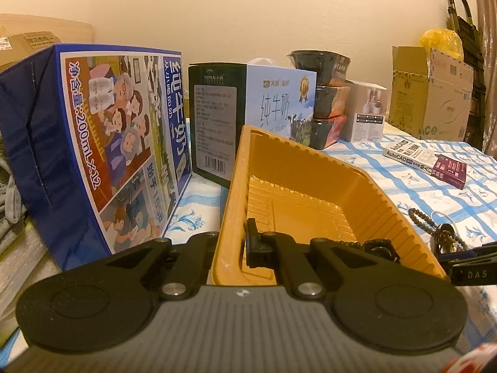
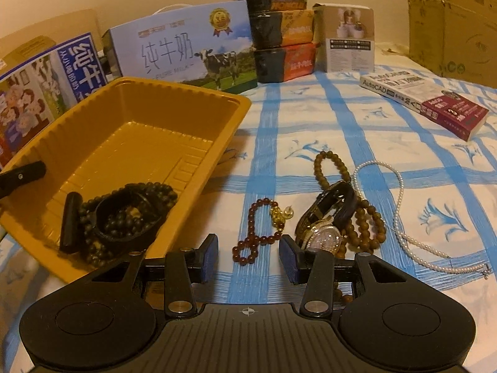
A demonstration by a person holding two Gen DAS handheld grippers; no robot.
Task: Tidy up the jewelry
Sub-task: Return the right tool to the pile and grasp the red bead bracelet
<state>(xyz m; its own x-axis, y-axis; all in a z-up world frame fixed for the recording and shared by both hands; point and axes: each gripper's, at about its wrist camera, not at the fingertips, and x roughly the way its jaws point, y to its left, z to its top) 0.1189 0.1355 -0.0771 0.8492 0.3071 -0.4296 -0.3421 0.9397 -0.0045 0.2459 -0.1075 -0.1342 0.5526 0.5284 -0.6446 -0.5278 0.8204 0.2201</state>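
An orange plastic tray (image 2: 174,105) stands on the checked cloth and holds dark bead bracelets (image 2: 130,214). My left gripper (image 1: 233,245) is shut on the tray's near wall (image 1: 230,205); one finger (image 2: 70,220) shows inside the tray in the right wrist view. My right gripper (image 2: 248,255) is open and empty, its fingers either side of a red bead bracelet (image 2: 257,236) with a gold charm. Beside it lie a jewelled watch (image 2: 326,233), brown bead bracelets (image 2: 366,220) and a white pearl necklace (image 2: 400,211).
Milk cartons (image 2: 186,46), stacked instant-food bowls (image 2: 279,31) and a small white box (image 2: 351,40) line the back. An AutoCAD book (image 2: 425,102) lies at the right. A cardboard box (image 2: 450,25) stands at the far right.
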